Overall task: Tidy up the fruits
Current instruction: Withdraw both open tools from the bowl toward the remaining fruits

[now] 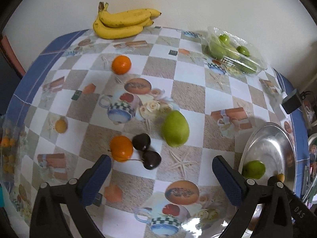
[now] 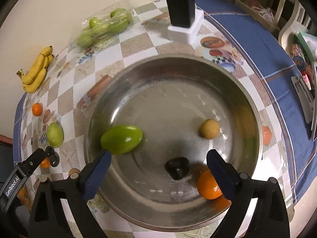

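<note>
My left gripper [image 1: 161,170] is open and empty above the table. Just ahead of it lie an orange [image 1: 121,148], two dark cherries [image 1: 146,150] and a green mango [image 1: 175,128]. Another orange [image 1: 121,64] and a small yellow fruit [image 1: 61,126] lie farther off. My right gripper [image 2: 158,162] is open and empty over the steel bowl [image 2: 255,119]. The bowl holds a green mango [image 2: 121,142], a yellow fruit [image 2: 209,129], a dark fruit [image 2: 177,168] and an orange [image 2: 208,185]. The bowl also shows in the left wrist view [image 1: 285,138].
A banana bunch [image 1: 122,22] lies at the far edge by the wall. A clear plastic pack of green fruit [image 1: 233,51] stands at the back right. A black charger on a white block [image 2: 181,13] stands behind the bowl. The left gripper [image 2: 23,170] shows left of the bowl.
</note>
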